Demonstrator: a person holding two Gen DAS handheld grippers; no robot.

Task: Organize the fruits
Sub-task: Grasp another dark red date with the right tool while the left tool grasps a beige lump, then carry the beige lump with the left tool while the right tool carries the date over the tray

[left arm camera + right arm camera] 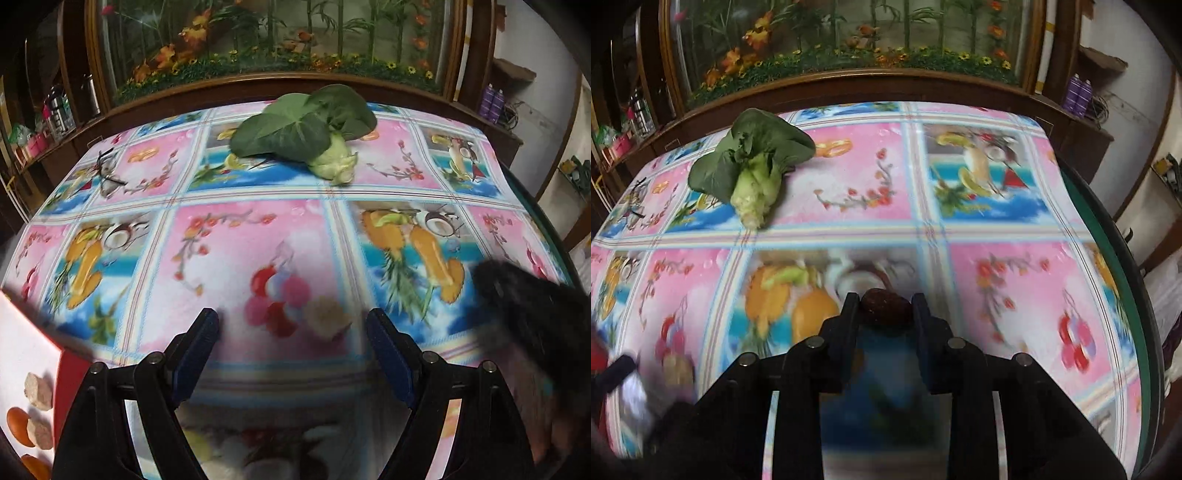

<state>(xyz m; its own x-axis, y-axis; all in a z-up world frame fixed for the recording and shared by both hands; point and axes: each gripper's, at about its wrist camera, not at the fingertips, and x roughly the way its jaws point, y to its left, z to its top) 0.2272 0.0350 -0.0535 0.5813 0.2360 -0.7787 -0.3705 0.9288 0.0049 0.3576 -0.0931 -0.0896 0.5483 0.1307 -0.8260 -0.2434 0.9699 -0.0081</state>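
My right gripper (885, 301) is shut on a small dark brown fruit (885, 312) and holds it above the fruit-print tablecloth (997, 221). My left gripper (293, 325) is open and empty over the near part of the cloth (258, 240). At the lower left of the left wrist view stands a white tray with a red rim (70, 380); it holds orange fruits (17, 424) and pale beige pieces (37, 391). The right gripper shows as a dark blur (528, 306) at the right of the left wrist view.
A green bok choy (314, 129) lies at the far middle of the table; it also shows in the right wrist view (753, 166). A wooden cabinet with a flower display (849, 55) stands behind the table. The table's right edge (1126, 258) drops off.
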